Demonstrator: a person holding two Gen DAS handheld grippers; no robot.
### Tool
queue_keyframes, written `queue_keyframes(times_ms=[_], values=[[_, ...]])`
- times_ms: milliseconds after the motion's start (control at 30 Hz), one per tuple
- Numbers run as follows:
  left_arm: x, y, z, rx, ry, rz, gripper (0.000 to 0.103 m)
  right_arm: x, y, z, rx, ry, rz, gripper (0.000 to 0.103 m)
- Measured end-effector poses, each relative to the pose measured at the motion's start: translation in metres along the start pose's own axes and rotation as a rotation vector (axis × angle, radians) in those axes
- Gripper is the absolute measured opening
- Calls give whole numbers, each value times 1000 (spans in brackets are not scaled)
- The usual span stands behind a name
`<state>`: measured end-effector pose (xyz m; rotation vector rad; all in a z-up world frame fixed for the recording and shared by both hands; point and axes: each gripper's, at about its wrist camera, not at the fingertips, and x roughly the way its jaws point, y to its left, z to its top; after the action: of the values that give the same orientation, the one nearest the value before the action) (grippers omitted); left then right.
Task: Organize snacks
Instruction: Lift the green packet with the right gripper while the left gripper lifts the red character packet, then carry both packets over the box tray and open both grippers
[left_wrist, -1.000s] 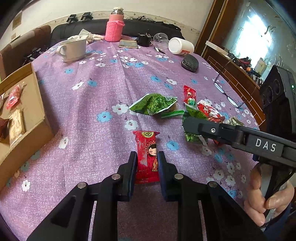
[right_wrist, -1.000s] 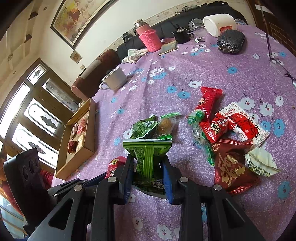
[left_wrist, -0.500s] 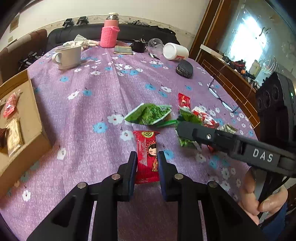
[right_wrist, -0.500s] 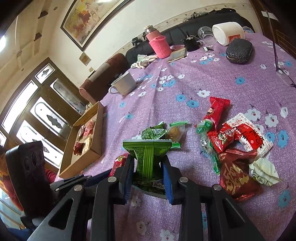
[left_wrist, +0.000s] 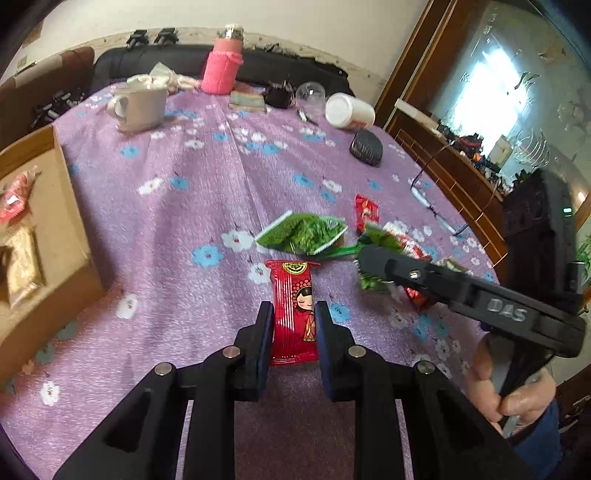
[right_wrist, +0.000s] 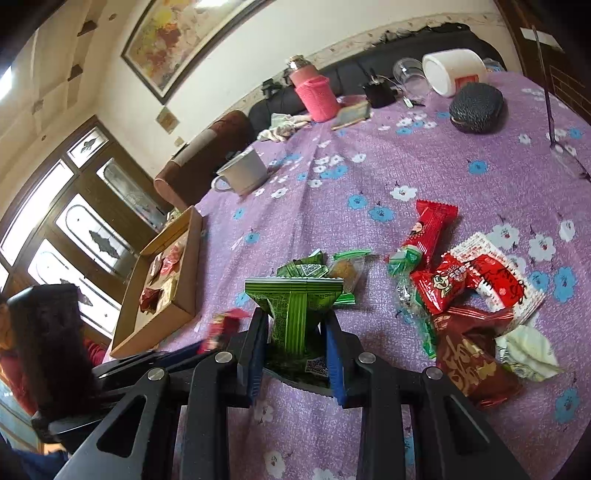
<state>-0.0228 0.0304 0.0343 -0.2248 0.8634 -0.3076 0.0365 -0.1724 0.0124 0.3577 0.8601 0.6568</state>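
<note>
Red snack packet (left_wrist: 293, 314) is clamped by the left gripper (left_wrist: 293, 325). Green packet (right_wrist: 295, 314), pinched by the right gripper (right_wrist: 295, 343), is shown fully only in the right wrist view; the cardboard box (right_wrist: 184, 295) is seen in both.

Your left wrist view gets strong daylight from the window (left_wrist: 491, 96) at 2 o'clock, which is overexposed, and the cardboard box (left_wrist: 48, 236) throws a soft shadow on the tablecloth (left_wrist: 207, 177). In both views fisheye bending and dark corners spoil the edges. The right gripper (left_wrist: 373, 258) looks motion-blurred there, and the red snack (right_wrist: 225, 325) at 8 o'clock in your right wrist view too.
</note>
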Motion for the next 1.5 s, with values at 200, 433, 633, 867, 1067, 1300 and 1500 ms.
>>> queue_keyframes(times_ms=[200, 433, 633, 867, 1067, 1300, 1500], values=[[-32, 16, 4, -24, -71, -2, 21, -2, 15, 0, 59, 4, 40, 32], [-71, 55, 13, -98, -146, 31, 21, 6, 53, 2, 58, 25, 101, 32], [-104, 97, 20, -179, -226, 60, 22, 26, 104, 14, -25, 66, 129, 32], [-132, 155, 19, -267, -280, 148, 22, 63, 171, 21, -142, 117, 157, 32], [-137, 211, 8, -373, -263, 217, 22, 108, 211, 10, -216, 180, 154, 32], [-125, 230, 1, -407, -234, 243, 22, 150, 229, 3, -286, 218, 74, 32], [-122, 237, -1, -416, -227, 261, 22, 171, 227, 0, -322, 226, 18, 32]])
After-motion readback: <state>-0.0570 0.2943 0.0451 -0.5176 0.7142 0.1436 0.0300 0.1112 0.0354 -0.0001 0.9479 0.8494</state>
